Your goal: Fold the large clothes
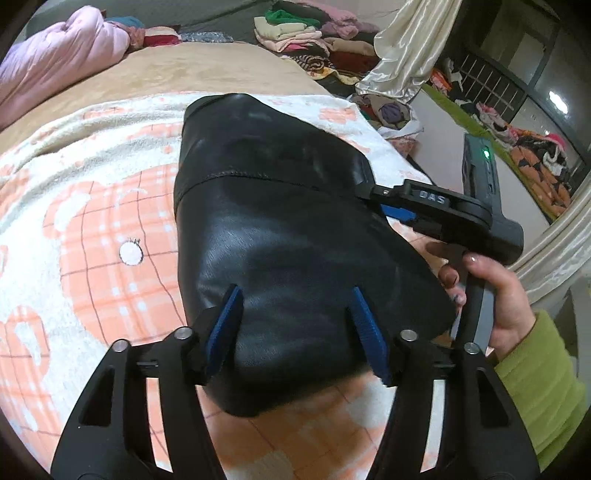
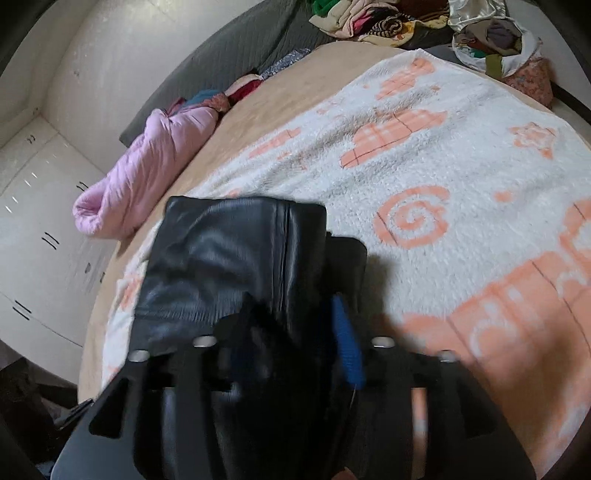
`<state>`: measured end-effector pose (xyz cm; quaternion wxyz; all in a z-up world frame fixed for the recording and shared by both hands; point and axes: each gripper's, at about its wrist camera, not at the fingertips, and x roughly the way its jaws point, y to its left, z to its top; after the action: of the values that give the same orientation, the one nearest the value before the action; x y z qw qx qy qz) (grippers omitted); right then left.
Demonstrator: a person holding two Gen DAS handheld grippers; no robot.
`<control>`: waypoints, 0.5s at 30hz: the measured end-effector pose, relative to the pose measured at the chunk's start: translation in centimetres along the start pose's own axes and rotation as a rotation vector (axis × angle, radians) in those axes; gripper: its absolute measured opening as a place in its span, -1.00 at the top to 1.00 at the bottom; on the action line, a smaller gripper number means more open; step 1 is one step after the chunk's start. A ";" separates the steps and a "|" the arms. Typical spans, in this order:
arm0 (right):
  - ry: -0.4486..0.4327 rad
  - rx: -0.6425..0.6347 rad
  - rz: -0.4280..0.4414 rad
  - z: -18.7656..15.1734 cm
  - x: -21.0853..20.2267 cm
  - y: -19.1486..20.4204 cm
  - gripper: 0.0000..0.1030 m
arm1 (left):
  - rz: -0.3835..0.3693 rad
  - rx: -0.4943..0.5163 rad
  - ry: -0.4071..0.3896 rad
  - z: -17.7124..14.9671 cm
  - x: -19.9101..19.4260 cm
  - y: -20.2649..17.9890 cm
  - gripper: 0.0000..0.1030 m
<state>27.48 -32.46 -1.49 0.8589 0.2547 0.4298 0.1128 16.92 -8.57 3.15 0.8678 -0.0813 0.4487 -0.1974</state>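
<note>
A black leather-like garment [image 1: 280, 236] lies folded into a thick bundle on a white and orange blanket [image 1: 92, 229]. My left gripper [image 1: 295, 325] is open, its blue pads spread over the bundle's near end. My right gripper [image 1: 391, 206] reaches in from the right in the left wrist view, at the bundle's right edge. In the right wrist view the garment [image 2: 229, 266] fills the lower left, and my right gripper [image 2: 295, 332] looks closed on a fold of it, with one blue pad [image 2: 347, 339] showing; the picture is blurred.
A pink quilt [image 1: 55, 62] lies at the bed's far left. Piles of folded clothes [image 1: 295, 33] sit at the far end. A cream curtain [image 1: 406, 48] hangs on the right. White cupboards [image 2: 37, 206] stand beside the bed.
</note>
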 end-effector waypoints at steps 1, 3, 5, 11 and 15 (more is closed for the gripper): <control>-0.004 -0.002 0.001 -0.4 -0.5 0.2 -0.12 | -0.002 -0.001 -0.003 -0.1 -0.2 0.0 -0.17; -0.030 -0.030 -0.006 -1.2 -2.0 1.0 -0.21 | -0.005 0.002 -0.005 -0.6 -0.8 -0.3 -0.28; -0.052 -0.052 -0.024 -1.8 -3.3 1.6 -0.36 | -0.012 -0.003 -0.006 -1.0 -1.4 -0.5 -0.32; -0.160 -0.111 -0.012 -4.6 -9.3 3.6 -0.83 | -0.020 -0.004 -0.044 -2.3 -4.0 -1.0 -0.68; -0.202 -0.180 -0.025 -7.3 -12.5 4.9 -0.91 | -0.024 -0.012 -0.071 -3.4 -5.7 -1.2 -0.81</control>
<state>14.21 -30.97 6.00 0.9186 0.1811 0.3323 0.1139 10.86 -7.15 5.82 0.8803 -0.0989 0.4178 -0.2020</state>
